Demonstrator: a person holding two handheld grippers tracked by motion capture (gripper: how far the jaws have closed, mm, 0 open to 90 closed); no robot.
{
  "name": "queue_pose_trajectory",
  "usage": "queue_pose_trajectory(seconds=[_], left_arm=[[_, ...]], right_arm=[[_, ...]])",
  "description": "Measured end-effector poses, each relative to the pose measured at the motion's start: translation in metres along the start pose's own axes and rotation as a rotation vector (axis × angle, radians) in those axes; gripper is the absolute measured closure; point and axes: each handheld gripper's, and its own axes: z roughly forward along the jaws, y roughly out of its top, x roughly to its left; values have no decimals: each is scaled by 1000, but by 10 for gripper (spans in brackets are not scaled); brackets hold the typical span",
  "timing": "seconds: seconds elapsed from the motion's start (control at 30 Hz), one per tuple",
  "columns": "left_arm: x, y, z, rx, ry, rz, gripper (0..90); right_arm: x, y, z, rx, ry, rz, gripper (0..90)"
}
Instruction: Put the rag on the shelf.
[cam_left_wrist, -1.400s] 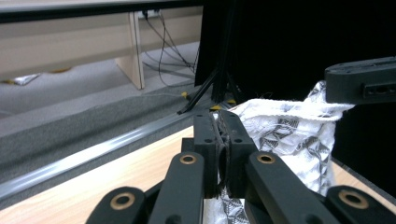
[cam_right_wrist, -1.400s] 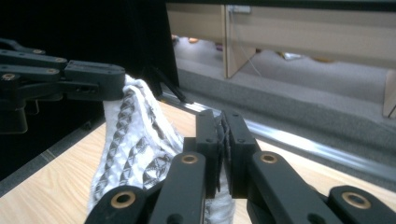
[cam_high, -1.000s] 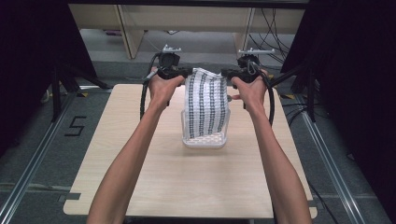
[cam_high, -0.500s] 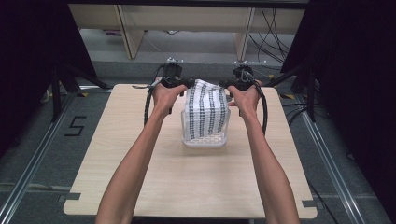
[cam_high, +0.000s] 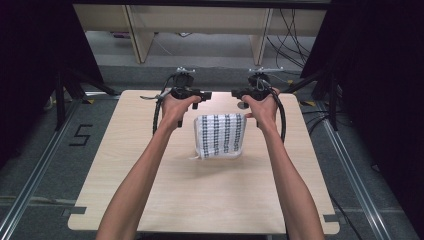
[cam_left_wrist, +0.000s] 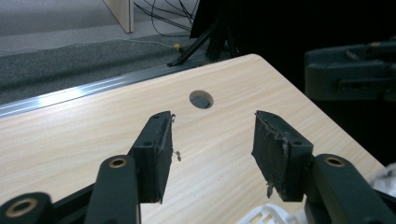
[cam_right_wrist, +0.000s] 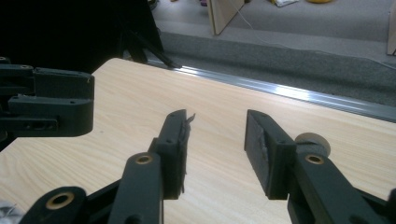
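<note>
High view: patterned cloth (cam_high: 220, 136), white with dark check rows, lies in a folded heap on the wooden table (cam_high: 150, 200), a bit beyond table centre; neither tool touches it. Left gripper (cam_high: 205, 95) sits up and to the left of the cloth's far edge, held in the person's left hand (cam_high: 176, 107), pointing inward toward the other tool. Right gripper (cam_high: 235, 93) sits up and to the right of the cloth's far edge, in the right hand (cam_high: 262, 107), pointing back at the left one; the two tips are near each other, a gap between, both beyond the cloth's far edge. Cables loop down from each handle past the wrists, outboard of the cloth. Left gripper view: left gripper (cam_left_wrist: 212, 140) jaws spread apart, nothing between them, bare tabletop under them; a round hole (cam_left_wrist: 201, 99) in the table is beyond the tips; a white scrap of the cloth (cam_left_wrist: 261, 215) shows just below the jaws at the bottom edge; the other tool's black body is off to the right. Right gripper view: right gripper (cam_right_wrist: 215, 133) jaws also spread, holding nothing, bare wood below; pads look frayed; the left tool's black body is at left, table edge and a metal floor rail (cam_right_wrist: 299, 93) behind
</note>
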Motion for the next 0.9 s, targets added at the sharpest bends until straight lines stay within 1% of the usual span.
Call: queue_pose_trajectory(seconds=[0.03, 0.07, 0.1, 0.13, 0.23, 0.27, 0.3, 0.33, 0.37, 0.43, 0.47, 0.5, 0.53, 0.57, 0.63, 0.67, 0.7, 0.73, 0.77, 0.8, 0.83, 0.87, 0.9], left_arm=[[0, -1, -2, 6, -5, -3, 459], [0, -2, -3, 1, -3, -3, 455], [0, -2, -3, 1, -3, -3, 452], [0, -3, -7, 9, -10, 2, 447], [0, -4, -10, 10, -10, 7, 444], [0, -5, -13, 10, -21, 4, 439], [-1, -6, -14, 0, -20, -10, 436], [0, -6, -16, 11, -27, 0, 431], [0, -6, -16, 11, -27, 0, 426], [-2, -7, -19, 20, -30, 18, 425], [-4, -7, -22, 14, -38, 25, 425], [-6, -7, -24, 15, -41, 27, 423], [-7, -8, -26, 17, -43, 33, 418], [-8, -8, -28, 18, -45, 41, 414], [-11, -9, -29, 12, -46, 35, 407], [-14, -10, -33, 17, -48, 48, 405], [-15, -10, -35, 22, -59, 55, 400], [-17, -11, -37, 18, -59, 59, 393], [-17, -11, -37, 18, -59, 59, 390], [-19, -11, -42, 13, -57, 69, 390], [-19, -11, -42, 13, -57, 69, 385], [-21, -12, -46, 3, -71, 57, 382], [-21, -12, -46, 3, -71, 57, 382]], right_arm=[[-1, 0, -1, -4, 9, -13, 583], [0, -1, -3, 0, 4, -3, 577], [0, -1, -4, 0, 7, -7, 571], [-1, -2, -6, -1, 8, -15, 566], [-2, -4, -9, 4, 10, -3, 560], [-4, -5, -13, -7, 11, -8, 552], [-6, -5, -14, -11, 15, -22, 543], [-5, -6, -16, -7, 13, -8, 534], [-5, -6, -16, -7, 13, -8, 534], [-7, -6, -20, -17, 14, -27, 533], [-5, -5, -25, -17, 19, -9, 532], [-6, -5, -27, -17, 17, -18, 527], [-4, -6, -29, -14, 15, -5, 523], [-5, -5, -30, -17, 17, -31, 521], [-5, -6, -34, -25, 24, -52, 511], [-3, -6, -36, -26, 22, -31, 504], [-4, -7, -38, -29, 27, -49, 499], [-3, -8, -40, -30, 32, -36, 493], [-3, -9, -41, -35, 35, -53, 489], [-2, -10, -43, -35, 37, -46, 483], [-1, -12, -45, -36, 41, -33, 477], [-3, -12, -46, -39, 45, -62, 471], [-1, -14, -48, -39, 49, -46, 466]])
